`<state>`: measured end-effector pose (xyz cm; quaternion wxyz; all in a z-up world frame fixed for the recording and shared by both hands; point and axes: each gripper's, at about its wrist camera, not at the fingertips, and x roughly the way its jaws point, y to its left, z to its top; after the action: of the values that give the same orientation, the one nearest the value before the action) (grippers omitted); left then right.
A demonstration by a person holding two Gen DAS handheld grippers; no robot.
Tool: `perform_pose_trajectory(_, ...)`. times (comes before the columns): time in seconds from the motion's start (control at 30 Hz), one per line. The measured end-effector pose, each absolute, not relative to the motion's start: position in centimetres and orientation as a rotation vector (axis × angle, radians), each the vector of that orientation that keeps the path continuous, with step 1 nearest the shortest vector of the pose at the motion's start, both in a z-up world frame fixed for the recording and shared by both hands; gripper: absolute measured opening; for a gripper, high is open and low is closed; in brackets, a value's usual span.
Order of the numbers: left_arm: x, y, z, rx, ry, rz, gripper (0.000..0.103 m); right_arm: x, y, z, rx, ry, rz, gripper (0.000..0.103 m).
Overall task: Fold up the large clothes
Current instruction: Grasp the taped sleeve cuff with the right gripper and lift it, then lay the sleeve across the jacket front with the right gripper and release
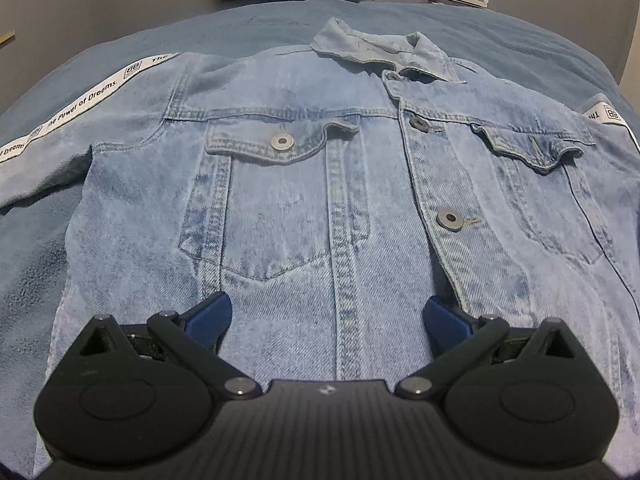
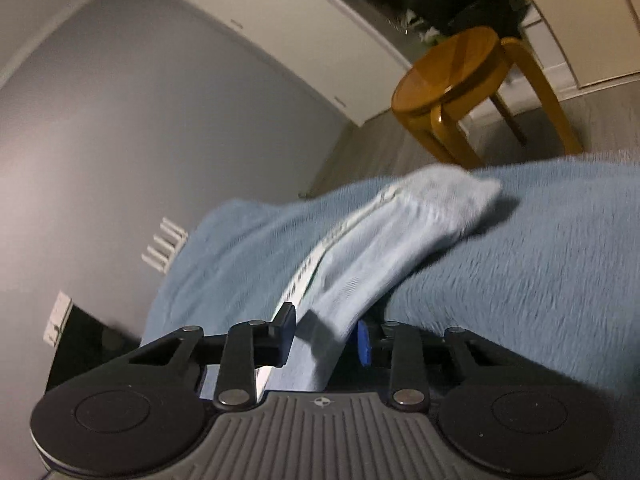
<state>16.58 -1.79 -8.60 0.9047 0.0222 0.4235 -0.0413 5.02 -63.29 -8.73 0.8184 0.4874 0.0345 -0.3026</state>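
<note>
Denim jacket [image 1: 320, 184] spread flat, front up, on blue blanket [image 1: 500, 36]. Right gripper [image 2: 326, 334] astride sleeve [image 2: 384, 240], jaws narrowed, pad contact unclear; sleeve runs straight ahead toward cuff. Left gripper [image 1: 327, 318] wide open, empty, above hem, collar far ahead.

Both the left gripper [image 1: 327, 316] and the right gripper [image 2: 325, 338] are matte black, with blue pads at the jaws, silver rivets on the linkage arms behind them, round side discs and a ribbed central plate.
</note>
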Motion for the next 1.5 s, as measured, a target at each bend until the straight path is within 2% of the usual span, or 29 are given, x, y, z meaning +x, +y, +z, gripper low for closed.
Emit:
perform_pose_trajectory(0.27, 16.6, -1.5, -8.9, 0.016, 0.868, -0.092, 0.103, 4.6, -65.6, -9.8, 1.096, 0.035, -0.720, 0.031)
perform_pose_trajectory(0.37, 16.6, -1.5, -8.9, 0.016, 0.870, -0.092, 0.103, 5.6, -64.1, -7.6, 0.960, 0.075, -0.739, 0.027)
perform_pose_trajectory(0.43, 16.6, -1.5, -8.8, 0.016, 0.871, -0.091, 0.103, 6.4, -62.0, -5.3, 0.821, 0.082, -0.714, 0.016)
perform_pose_trajectory(0.53, 16.7, -1.5, -8.6, 0.020, 0.873, -0.092, 0.103, 7.8, -58.8, -2.3, 0.656, 0.079, -0.655, 0.013)
perform_pose_trajectory(0.77, 17.1, -0.7, -7.2, -0.014, 0.852, -0.096, 0.103, 10.5, -47.3, 4.0, 0.285, 0.047, -0.417, 0.008)
perform_pose_trajectory(0.97, 17.3, 0.6, -5.4, 0.029, 0.769, -0.066, 0.103, 14.1, -35.7, 8.4, 0.164, 0.055, -0.121, 0.008)
perform_pose_trajectory(1.13, 18.1, 3.4, -4.3, -0.015, 0.760, -0.034, 0.103, 17.8, -24.4, 7.8, 0.041, 0.167, 0.127, 0.008)
perform_pose_trajectory(1.27, 18.8, 5.9, -4.2, -0.056, 0.764, 0.003, 0.103, 20.1, -15.7, 4.3, -0.078, 0.321, 0.260, 0.007)
perform_pose_trajectory(1.37, 19.3, 7.5, -4.7, -0.080, 0.790, 0.029, 0.103, 21.6, -11.8, 1.2, -0.120, 0.450, 0.270, 0.011)
perform_pose_trajectory(1.4, 19.4, 7.8, -4.8, -0.089, 0.800, 0.033, 0.103, 21.4, -10.6, 0.3, -0.108, 0.480, 0.271, 0.019)
perform_pose_trajectory(1.43, 19.5, 8.0, -5.0, -0.099, 0.808, 0.032, 0.103, 21.4, -10.3, -0.2, -0.081, 0.497, 0.268, 0.031)
perform_pose_trajectory(1.5, 19.5, 8.2, -5.2, -0.116, 0.812, 0.023, 0.103, 19.7, -10.1, -1.1, 0.005, 0.510, 0.282, 0.036)
